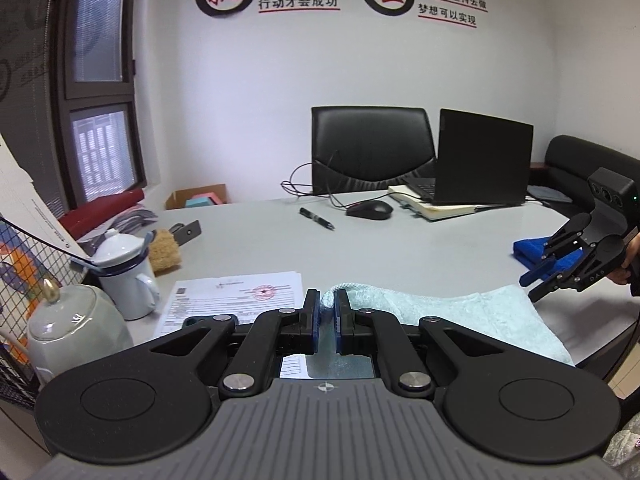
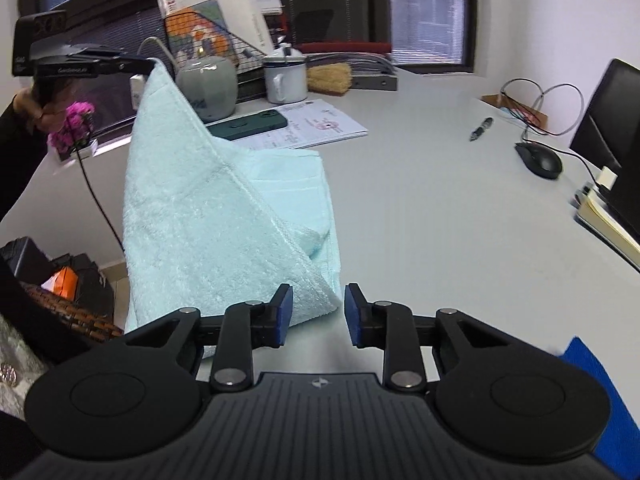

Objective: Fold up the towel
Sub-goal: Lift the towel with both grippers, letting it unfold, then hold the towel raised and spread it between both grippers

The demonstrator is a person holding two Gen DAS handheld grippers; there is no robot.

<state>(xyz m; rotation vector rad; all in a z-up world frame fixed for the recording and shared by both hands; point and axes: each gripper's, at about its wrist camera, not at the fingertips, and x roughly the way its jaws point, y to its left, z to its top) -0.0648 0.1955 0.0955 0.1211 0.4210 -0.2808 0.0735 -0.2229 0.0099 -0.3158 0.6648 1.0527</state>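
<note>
— On the grey worktop (image 2: 420, 208), where was the towel (image 2: 224, 216) seen?

— It was spread near the front edge, one corner lifted high by the left gripper (image 1: 329, 312), whose fingers (image 1: 313, 320) were clamped on that corner.

— And the right gripper (image 2: 317, 312)?

— Its fingers (image 2: 283, 314) were kept apart at the towel's near corner; that corner was not pinched. A blue cloth (image 1: 532, 254) was noted beside it.
</note>
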